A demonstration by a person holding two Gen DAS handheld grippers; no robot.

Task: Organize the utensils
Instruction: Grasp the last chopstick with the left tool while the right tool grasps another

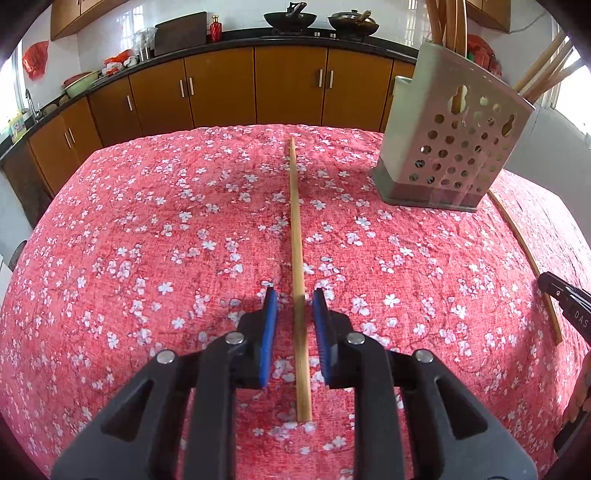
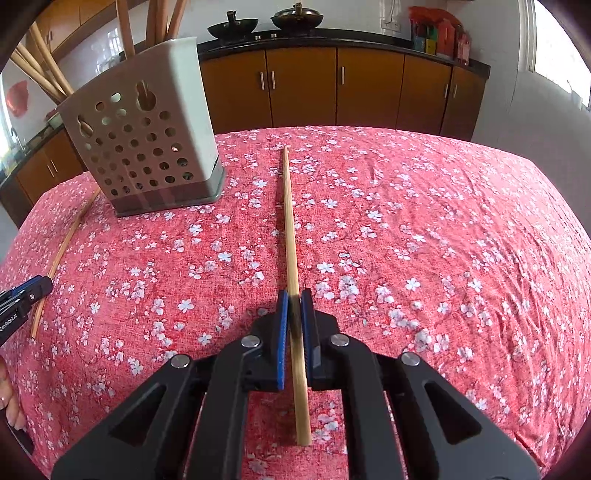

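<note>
A wooden chopstick [image 1: 297,236] lies on the red floral tablecloth, running away from me between the blue pads of my left gripper [image 1: 295,295], which is open around it with a gap on each side. My right gripper [image 2: 294,295] is shut on a second chopstick [image 2: 290,221]. A perforated grey utensil holder [image 1: 454,140] with several chopsticks standing in it is at the right in the left wrist view and at the left in the right wrist view [image 2: 147,147]. Each gripper shows at the edge of the other's view: the right one [image 1: 565,302], the left one [image 2: 22,299].
The table [image 1: 110,258] is covered by the red cloth. Behind it runs a counter with brown cabinets [image 1: 221,88], two woks [image 1: 290,18] and a sink at the left. A person's hand [image 2: 9,398] shows at the left edge.
</note>
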